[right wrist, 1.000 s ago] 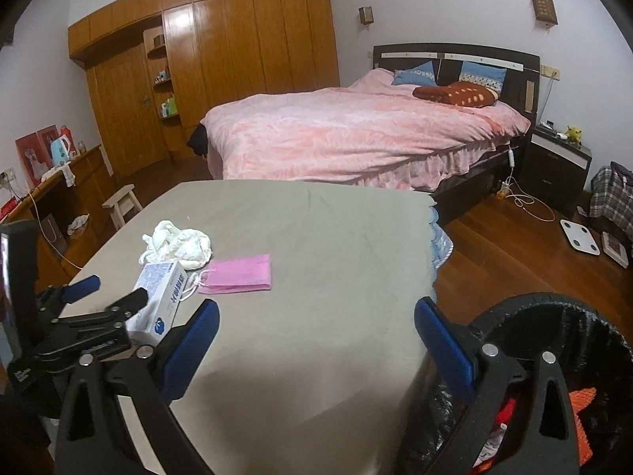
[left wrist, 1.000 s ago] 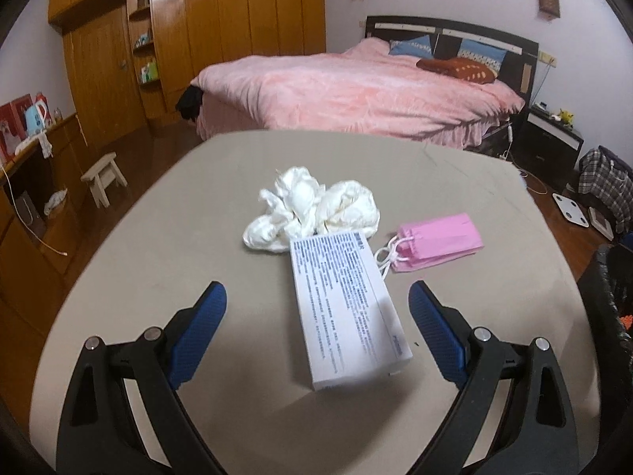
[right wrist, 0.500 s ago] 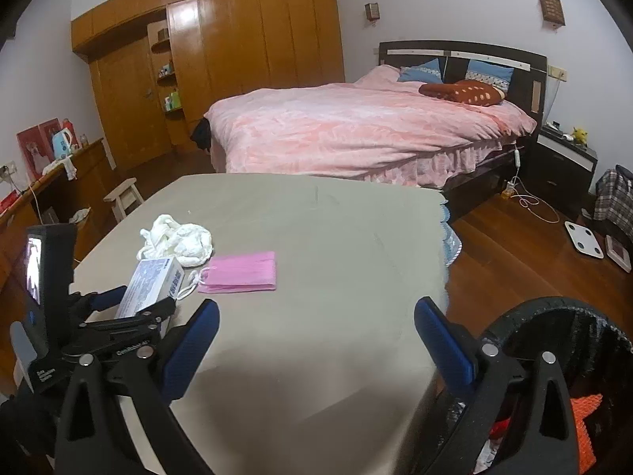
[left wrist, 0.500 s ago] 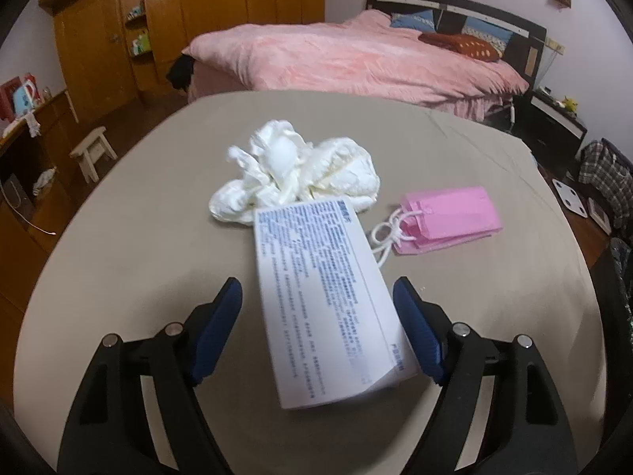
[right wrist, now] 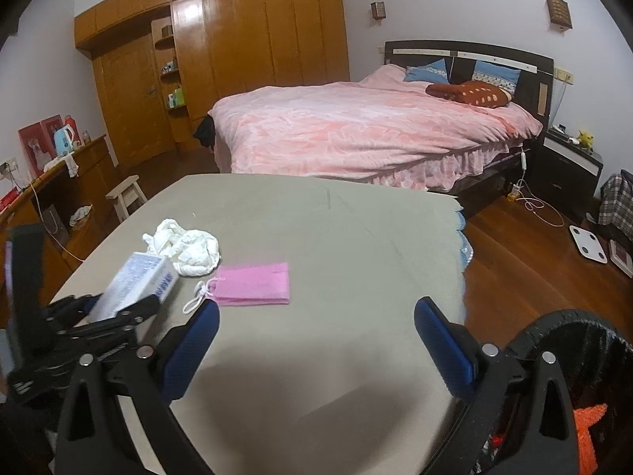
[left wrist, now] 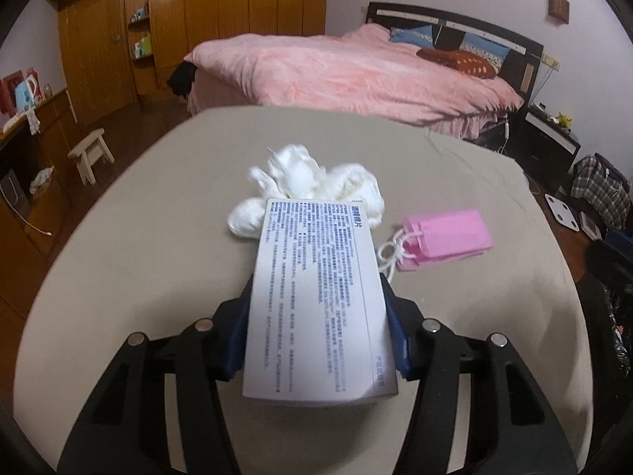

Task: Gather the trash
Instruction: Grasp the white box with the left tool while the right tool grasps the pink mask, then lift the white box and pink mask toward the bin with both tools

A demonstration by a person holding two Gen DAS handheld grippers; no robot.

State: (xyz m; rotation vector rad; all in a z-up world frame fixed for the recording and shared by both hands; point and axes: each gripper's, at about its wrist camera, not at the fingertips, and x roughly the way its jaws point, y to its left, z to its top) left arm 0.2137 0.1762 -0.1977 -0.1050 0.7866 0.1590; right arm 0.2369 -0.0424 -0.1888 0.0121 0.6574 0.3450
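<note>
left gripper jaws, just closing, clamp flat white printed carton; crumpled white tissue beyond, folded pink mask right. right gripper jaws wide, empty.

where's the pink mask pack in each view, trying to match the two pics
Left wrist view: the pink mask pack lies right of centre on the table, just right of the white box held in the left claw.
Right wrist view: the pack lies left of centre, beyond the open right claw.
Shared landmark: the crumpled white tissue, left of the pack in both views.
</note>
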